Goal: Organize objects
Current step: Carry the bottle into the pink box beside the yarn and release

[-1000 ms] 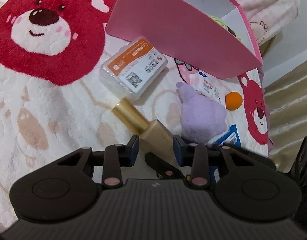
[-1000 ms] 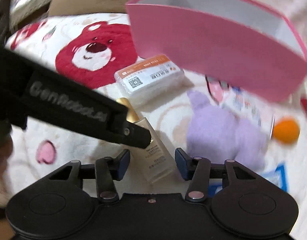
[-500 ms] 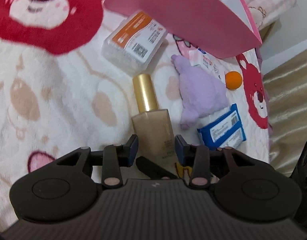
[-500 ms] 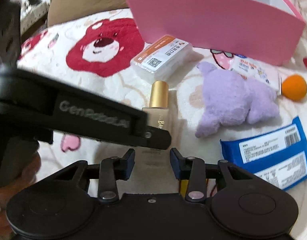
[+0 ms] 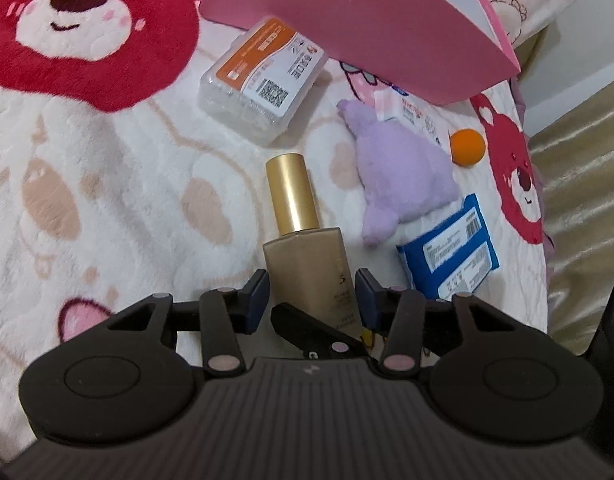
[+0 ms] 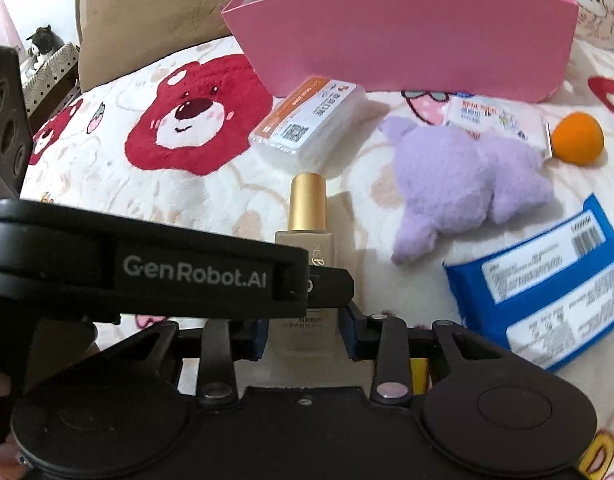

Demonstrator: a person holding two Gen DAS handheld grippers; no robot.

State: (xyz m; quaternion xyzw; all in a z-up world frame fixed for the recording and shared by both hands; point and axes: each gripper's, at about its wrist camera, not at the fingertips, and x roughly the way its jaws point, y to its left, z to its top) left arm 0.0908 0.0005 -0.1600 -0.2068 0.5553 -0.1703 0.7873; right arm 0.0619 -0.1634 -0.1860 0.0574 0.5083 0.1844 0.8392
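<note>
- The fleecy bear blanket (image 5: 107, 200) gives a soft, uneven footing, so anything lying on it can tip or sink when pressed.
- A clear lidded box (image 5: 263, 84) with an orange label lies just in front of the pink box (image 5: 347, 20), whose open top faces up.
- The foundation bottle (image 5: 307, 264) lies flat near the middle of the blanket, with its gold cap (image 5: 293, 192) pointing toward the pink box and its base between both sets of jaws.
- The left gripper (image 5: 311, 300) has just been opening. Its pads straddle the bottle's shoulders with a sliver of gap on one side, so it is not gripping.
- The right gripper (image 6: 305, 332) has just been closing on the bottle's lower body. The pads look pressed against its flat sides, though the left tool hides part of the contact.
- I judge the bottle rigid, smooth, fairly heavy and breakable. The flat sides of its body make a surer hold than the round, slick cap.
- To the right are a purple plush toy (image 5: 403, 176), an orange ball (image 5: 467, 147) and a blue wipes pack (image 5: 451, 252), all lying apart from the bottle.
</note>
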